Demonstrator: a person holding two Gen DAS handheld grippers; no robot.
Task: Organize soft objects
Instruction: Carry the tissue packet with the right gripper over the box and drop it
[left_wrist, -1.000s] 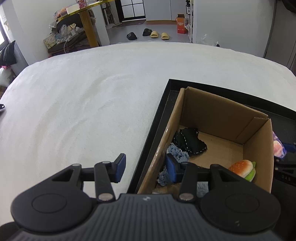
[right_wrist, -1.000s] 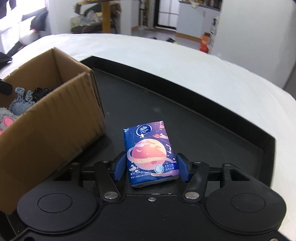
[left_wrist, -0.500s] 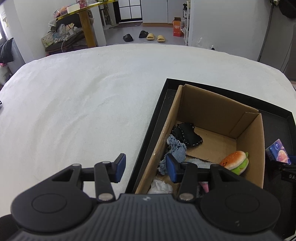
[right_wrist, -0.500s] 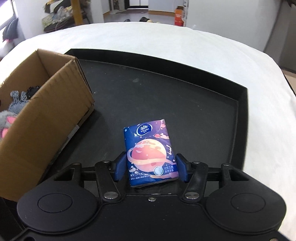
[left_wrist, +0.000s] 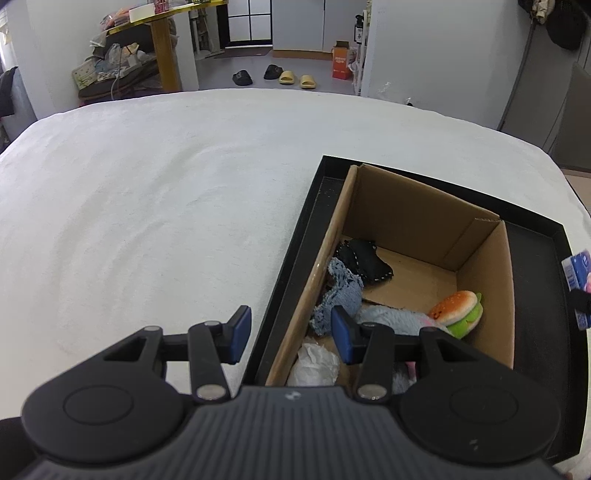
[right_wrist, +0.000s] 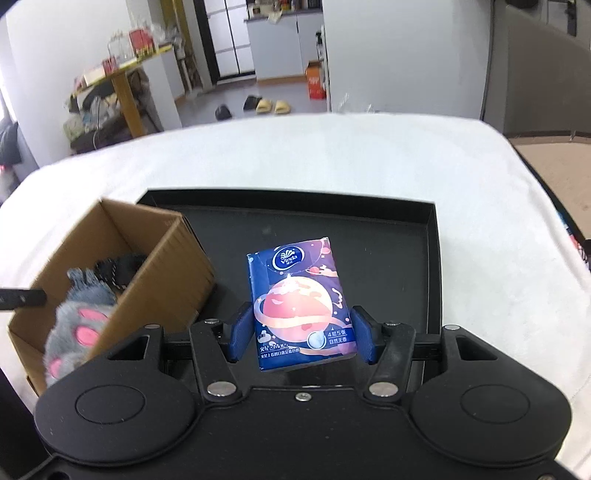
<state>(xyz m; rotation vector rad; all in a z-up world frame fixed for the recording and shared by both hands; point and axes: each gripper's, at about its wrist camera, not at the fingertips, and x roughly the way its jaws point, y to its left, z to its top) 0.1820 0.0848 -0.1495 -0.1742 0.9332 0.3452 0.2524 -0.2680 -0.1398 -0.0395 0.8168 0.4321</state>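
My right gripper (right_wrist: 301, 338) is shut on a blue tissue pack (right_wrist: 301, 304) with a pink planet print and holds it in the air above the black tray (right_wrist: 432, 266). The pack's edge also shows in the left wrist view (left_wrist: 578, 280). A cardboard box (left_wrist: 421, 221) stands in the tray's left part. It holds a burger plush (left_wrist: 460, 308), a black cloth (left_wrist: 364, 256), a blue knit piece (left_wrist: 341, 293), a grey plush with pink paws (right_wrist: 79, 314) and white paper (left_wrist: 317, 363). My left gripper (left_wrist: 290, 336) is open and empty over the box's left wall.
The tray lies on a white padded surface (left_wrist: 147, 206) that spreads wide to the left and behind. The tray's right part (right_wrist: 369, 236) is bare black floor. Beyond the surface are a yellow table (left_wrist: 162, 40), slippers (left_wrist: 291, 77) and an orange carton (left_wrist: 341, 59).
My right gripper has lifted the tissue pack off the tray floor and tilted upward. The left gripper has risen a little, so more of the box's inside shows.
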